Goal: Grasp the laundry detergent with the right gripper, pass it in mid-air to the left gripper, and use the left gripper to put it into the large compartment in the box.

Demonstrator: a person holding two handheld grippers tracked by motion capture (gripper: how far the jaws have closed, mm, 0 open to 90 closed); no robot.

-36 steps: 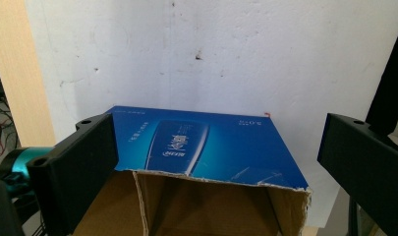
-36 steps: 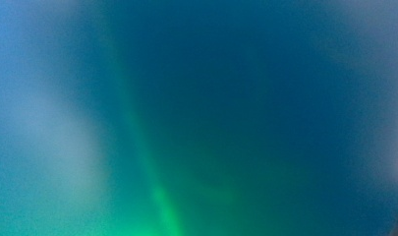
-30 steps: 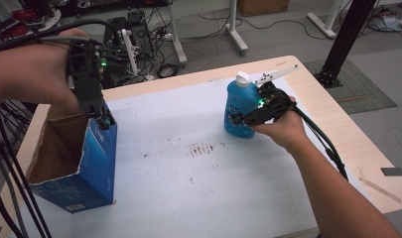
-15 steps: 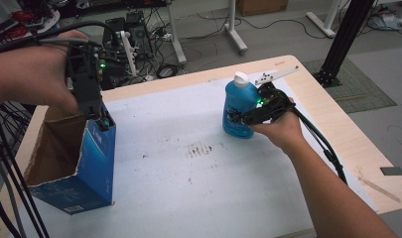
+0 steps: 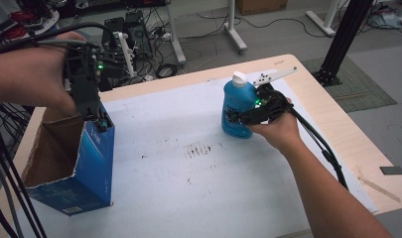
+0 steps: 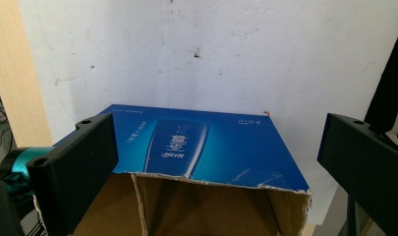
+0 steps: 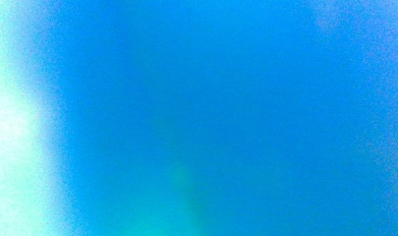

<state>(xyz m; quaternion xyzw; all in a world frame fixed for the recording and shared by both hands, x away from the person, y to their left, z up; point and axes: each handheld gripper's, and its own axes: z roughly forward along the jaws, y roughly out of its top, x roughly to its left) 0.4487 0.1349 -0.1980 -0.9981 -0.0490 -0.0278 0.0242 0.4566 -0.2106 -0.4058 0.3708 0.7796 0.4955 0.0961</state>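
Grab step: bottle (image 5: pixel 236 101) at two o'clock, between just-closing jaws of right gripper (image 5: pixel 232 119); hard to tell if squeezed yet. Next: squeeze, lift, carry to box (image 5: pixel 95 166) at nine o'clock, under wide-open left gripper (image 5: pixel 102 124).

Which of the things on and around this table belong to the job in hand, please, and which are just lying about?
In the job:
blue bottle with the right gripper around it, its jaws just closing
open blue carton, left gripper at its rim

Lying about:
white bar on the table's far edge
wooden stick
black frame post
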